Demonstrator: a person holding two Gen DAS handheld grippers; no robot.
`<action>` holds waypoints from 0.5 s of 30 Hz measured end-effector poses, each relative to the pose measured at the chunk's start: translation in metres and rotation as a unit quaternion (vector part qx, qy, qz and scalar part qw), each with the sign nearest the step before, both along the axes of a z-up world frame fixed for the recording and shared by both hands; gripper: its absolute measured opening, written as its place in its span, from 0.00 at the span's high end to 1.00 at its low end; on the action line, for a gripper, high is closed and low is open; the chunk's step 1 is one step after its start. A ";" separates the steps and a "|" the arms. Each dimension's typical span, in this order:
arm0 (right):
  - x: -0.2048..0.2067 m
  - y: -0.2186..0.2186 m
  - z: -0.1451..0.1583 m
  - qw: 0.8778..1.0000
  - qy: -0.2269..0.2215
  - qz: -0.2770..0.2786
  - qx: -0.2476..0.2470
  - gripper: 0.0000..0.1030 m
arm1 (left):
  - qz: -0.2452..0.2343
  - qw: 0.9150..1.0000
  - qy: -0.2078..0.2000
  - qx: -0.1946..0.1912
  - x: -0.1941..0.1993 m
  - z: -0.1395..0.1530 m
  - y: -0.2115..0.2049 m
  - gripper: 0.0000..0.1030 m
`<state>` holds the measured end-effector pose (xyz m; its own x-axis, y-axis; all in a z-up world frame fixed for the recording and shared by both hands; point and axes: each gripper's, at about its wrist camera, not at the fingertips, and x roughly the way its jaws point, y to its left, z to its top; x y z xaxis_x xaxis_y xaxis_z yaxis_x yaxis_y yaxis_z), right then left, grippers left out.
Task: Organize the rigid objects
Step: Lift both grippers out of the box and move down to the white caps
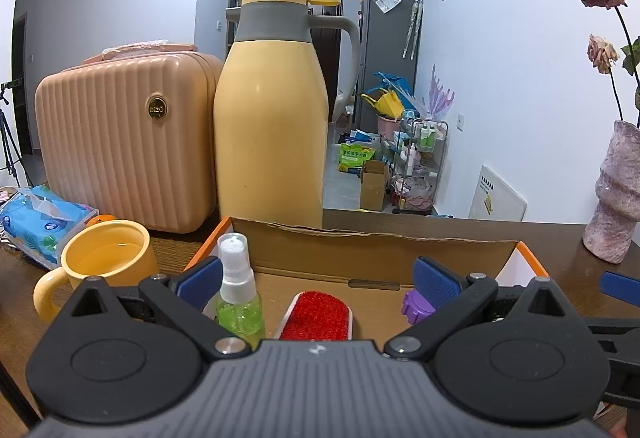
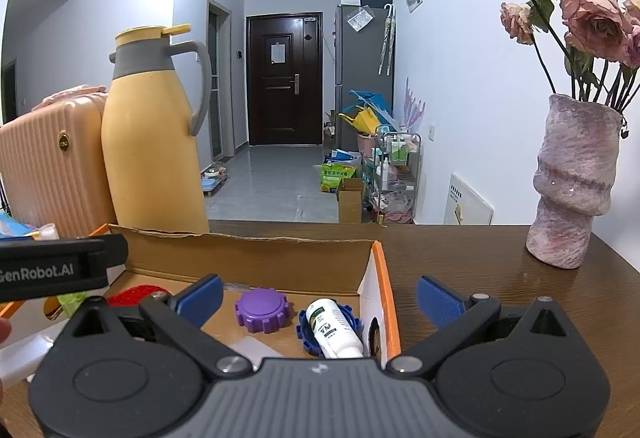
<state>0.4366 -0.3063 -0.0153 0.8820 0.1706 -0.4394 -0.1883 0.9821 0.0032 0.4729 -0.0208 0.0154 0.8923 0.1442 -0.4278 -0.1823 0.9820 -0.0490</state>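
Left tongs (image 1: 318, 278): I see them spread wide with nothing between the pads, hovering over the near edge of the cardboard box (image 1: 372, 250).
Right tongs (image 2: 320, 296): also wide and empty, held over the box's right end; their right finger is above the bare tabletop (image 2: 460, 254).
Hidden by my rig: the left tongs' housing cuts off the lower end of the red brush (image 1: 316, 314); the right tongs' housing covers the bottom of the white bottle (image 2: 334, 328).
Box contents: a green spray bottle (image 1: 238, 298) stands upright at the left end, the red brush lies just beside it, a purple cap (image 2: 262, 308) sits further right, and the white bottle lies on a blue cap (image 2: 306, 332) by the right wall.
Hard to make out: I can't read the white bottle's label, and a pale flat item under the right tongs is unclear.
Left of box: a yellow mug (image 1: 106, 264) near a blue tissue pack (image 1: 38, 224).
Behind box: a yellow thermos jug (image 1: 270, 110) stands touching a pink suitcase (image 1: 120, 142), blocking the view beyond.
Right side: a pink vase (image 2: 574, 178) with dried roses, well apart from the box.
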 end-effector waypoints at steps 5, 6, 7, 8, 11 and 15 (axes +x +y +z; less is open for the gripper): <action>-0.005 -0.002 0.001 1.000 -0.003 0.001 0.000 0.00 | 0.002 1.000 -0.004 0.000 -0.004 0.002 0.000 0.00; -0.006 -0.002 0.001 1.000 -0.004 0.001 0.000 0.00 | 0.003 1.000 -0.005 0.000 -0.006 0.003 0.000 0.00; -0.007 -0.002 0.001 1.000 -0.004 0.002 -0.001 0.00 | 0.003 1.000 -0.006 0.000 -0.007 0.003 0.000 0.00; -0.008 -0.003 0.001 1.000 -0.005 0.002 -0.002 0.00 | 0.003 1.000 -0.007 0.001 -0.008 0.003 0.000 0.00; -0.014 -0.004 0.001 1.000 -0.006 0.003 -0.002 0.00 | 0.004 1.000 -0.008 0.004 -0.013 0.003 -0.001 0.00; -0.024 -0.006 0.002 1.000 -0.009 0.003 -0.003 0.00 | 0.008 1.000 -0.008 0.003 -0.022 0.003 0.001 0.00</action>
<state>0.4124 -0.3119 -0.0136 0.8886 0.1745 -0.4242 -0.1951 0.9808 -0.0054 0.4512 -0.0203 0.0187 0.8963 0.1616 -0.4128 -0.1981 0.9791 -0.0469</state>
